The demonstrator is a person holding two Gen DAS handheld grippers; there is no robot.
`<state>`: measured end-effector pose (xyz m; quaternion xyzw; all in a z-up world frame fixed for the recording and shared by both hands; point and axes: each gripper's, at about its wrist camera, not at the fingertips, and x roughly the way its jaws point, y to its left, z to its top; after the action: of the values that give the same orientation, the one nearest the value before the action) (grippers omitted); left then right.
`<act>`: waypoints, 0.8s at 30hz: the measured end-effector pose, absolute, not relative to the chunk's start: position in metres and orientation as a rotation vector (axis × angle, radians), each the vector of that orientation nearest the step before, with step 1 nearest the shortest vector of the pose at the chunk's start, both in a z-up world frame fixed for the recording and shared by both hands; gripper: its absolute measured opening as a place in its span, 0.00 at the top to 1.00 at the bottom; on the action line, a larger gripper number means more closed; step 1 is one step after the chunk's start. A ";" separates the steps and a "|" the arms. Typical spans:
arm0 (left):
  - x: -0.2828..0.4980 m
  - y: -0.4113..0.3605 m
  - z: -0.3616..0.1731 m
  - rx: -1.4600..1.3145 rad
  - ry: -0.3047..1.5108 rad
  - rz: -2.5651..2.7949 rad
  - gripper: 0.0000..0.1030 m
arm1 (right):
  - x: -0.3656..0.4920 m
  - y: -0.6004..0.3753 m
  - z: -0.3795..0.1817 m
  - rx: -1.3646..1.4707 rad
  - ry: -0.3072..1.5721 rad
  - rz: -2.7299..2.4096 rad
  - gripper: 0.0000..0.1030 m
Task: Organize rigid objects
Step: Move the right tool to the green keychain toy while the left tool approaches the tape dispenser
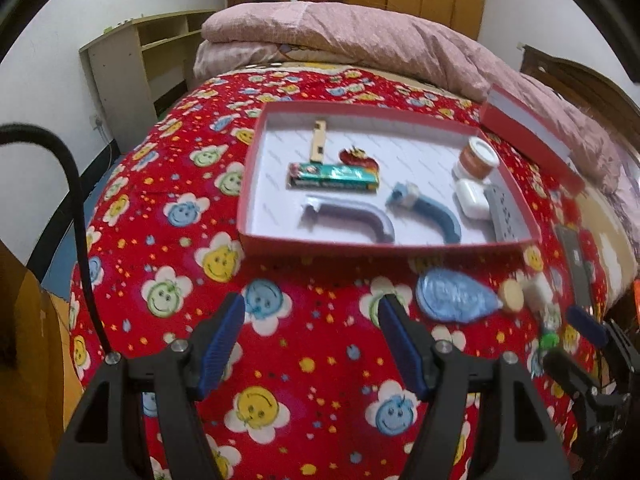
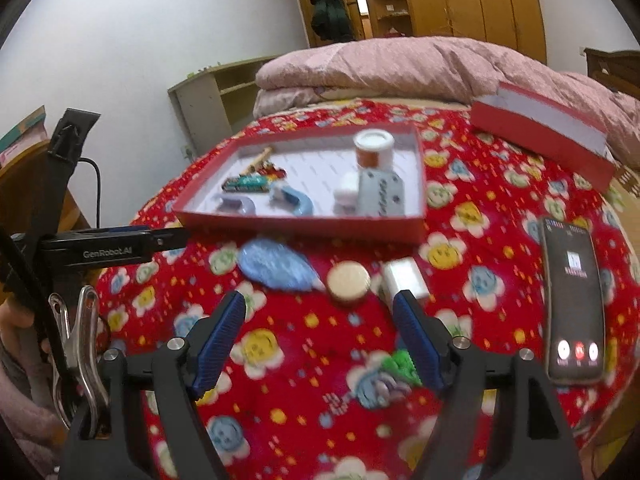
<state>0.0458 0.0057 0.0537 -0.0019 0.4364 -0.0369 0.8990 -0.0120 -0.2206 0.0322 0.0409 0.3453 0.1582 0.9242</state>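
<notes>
Both the left gripper [image 1: 312, 344] and right gripper [image 2: 320, 344] hang apart, empty. The red tray [image 1: 256, 184] sits at twelve o'clock, the phone [image 2: 574, 304] at two.

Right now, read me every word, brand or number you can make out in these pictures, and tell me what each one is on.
"GenRobot.AI": on the black left tool body, seen from the right wrist.
Phone screen: text and round call buttons, too blurred to read.
Green tube box in the red tray: print too small and blurred to read.
Blue oval piece: raised marks, unreadable.
Nothing else legible.
</notes>
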 end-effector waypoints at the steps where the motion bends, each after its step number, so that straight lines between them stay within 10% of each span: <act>1: 0.044 0.002 0.052 0.009 0.904 -0.083 0.29 | -0.014 -0.224 0.029 0.086 0.717 0.319 0.24; 24: 0.047 -0.062 0.027 0.026 0.941 -0.273 0.16 | -0.024 -0.248 0.004 0.093 0.780 0.293 0.24</act>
<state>0.0473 -0.0620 0.0270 0.0126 0.4520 -0.1311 0.8822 -0.0240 -0.2484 0.0037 0.0451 0.3785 0.1423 0.9135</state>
